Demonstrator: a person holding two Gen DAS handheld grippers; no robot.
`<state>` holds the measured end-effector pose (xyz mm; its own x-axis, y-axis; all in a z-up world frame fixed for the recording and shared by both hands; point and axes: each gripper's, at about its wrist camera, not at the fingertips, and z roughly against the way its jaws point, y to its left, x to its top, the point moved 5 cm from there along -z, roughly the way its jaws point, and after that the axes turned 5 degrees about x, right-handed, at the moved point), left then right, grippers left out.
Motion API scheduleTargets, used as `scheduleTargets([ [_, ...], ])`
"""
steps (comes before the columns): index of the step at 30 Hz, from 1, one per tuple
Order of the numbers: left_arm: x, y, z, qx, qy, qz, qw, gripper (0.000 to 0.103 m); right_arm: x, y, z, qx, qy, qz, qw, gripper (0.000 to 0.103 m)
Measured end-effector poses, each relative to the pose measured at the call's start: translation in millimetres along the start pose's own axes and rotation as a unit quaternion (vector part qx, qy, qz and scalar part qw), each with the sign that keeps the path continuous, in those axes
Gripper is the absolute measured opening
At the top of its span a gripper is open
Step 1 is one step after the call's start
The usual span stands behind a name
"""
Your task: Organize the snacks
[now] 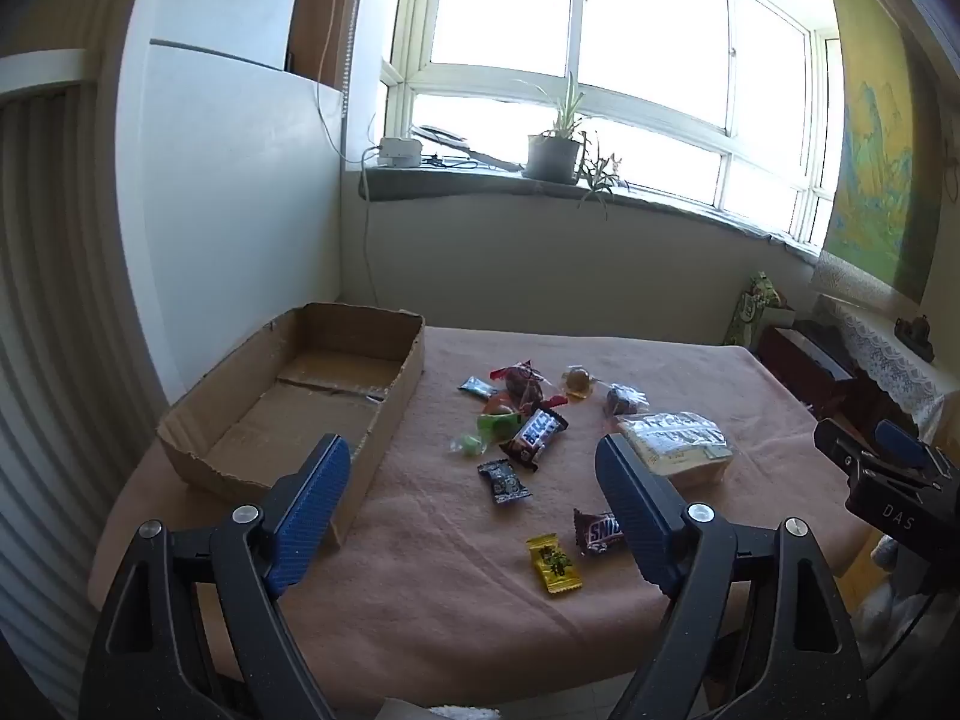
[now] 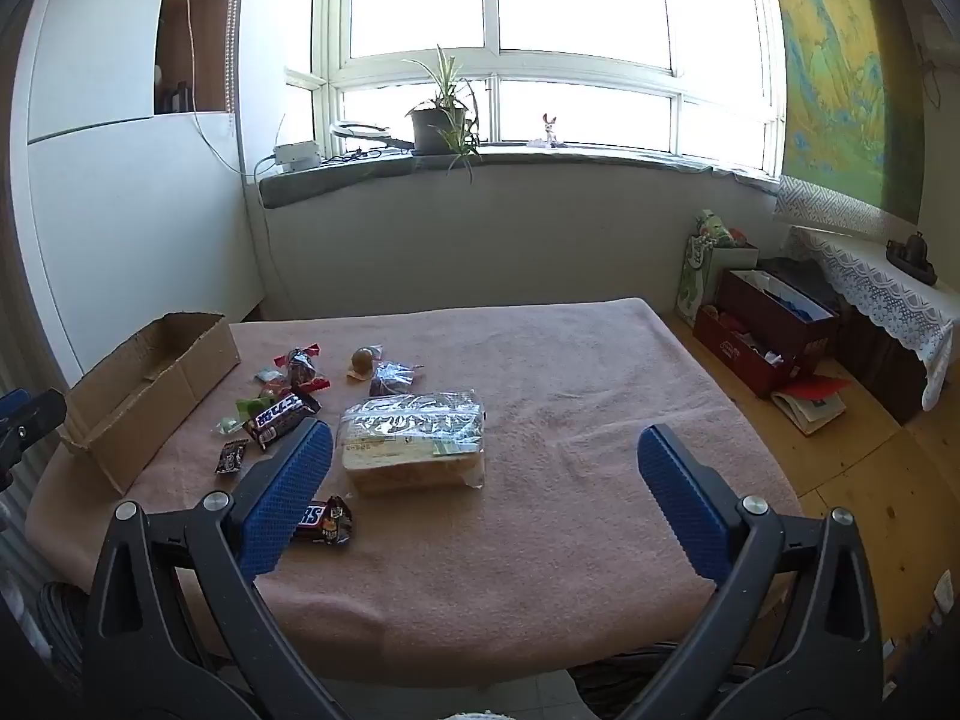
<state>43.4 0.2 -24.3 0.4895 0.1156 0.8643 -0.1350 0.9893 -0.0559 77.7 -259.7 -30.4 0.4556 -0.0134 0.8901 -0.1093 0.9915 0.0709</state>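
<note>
An empty cardboard box (image 1: 336, 384) sits at the table's left; it also shows in the right wrist view (image 2: 150, 384). Several wrapped snacks lie in the middle: a Snickers bar (image 1: 594, 531), a yellow packet (image 1: 553, 563), a dark bar (image 1: 536, 433), a dark small packet (image 1: 504, 481) and a clear bag of bread (image 1: 675, 441). The bread bag (image 2: 414, 438) and Snickers (image 2: 324, 521) also show in the right wrist view. My left gripper (image 1: 474, 468) is open and empty above the table's near edge. My right gripper (image 2: 483, 456) is open and empty, beside the bread.
The table wears a pink cloth (image 2: 570, 372). Red boxes (image 2: 762, 324) and papers lie on the floor to the right. A lace-covered shelf (image 2: 876, 288) stands at far right. A potted plant (image 2: 441, 114) sits on the windowsill behind.
</note>
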Motion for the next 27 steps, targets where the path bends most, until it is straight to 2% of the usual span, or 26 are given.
scheduleTargets([
  [12,6,-3,5,-0.010,-0.015,-0.001,0.9998,0.084,10,2,11,-0.003,-0.020,0.007,1.000,0.103],
  [27,5,-3,9,-0.012,-0.019,-0.001,0.9998,0.084,7,7,9,0.000,-0.016,0.012,1.000,0.103],
])
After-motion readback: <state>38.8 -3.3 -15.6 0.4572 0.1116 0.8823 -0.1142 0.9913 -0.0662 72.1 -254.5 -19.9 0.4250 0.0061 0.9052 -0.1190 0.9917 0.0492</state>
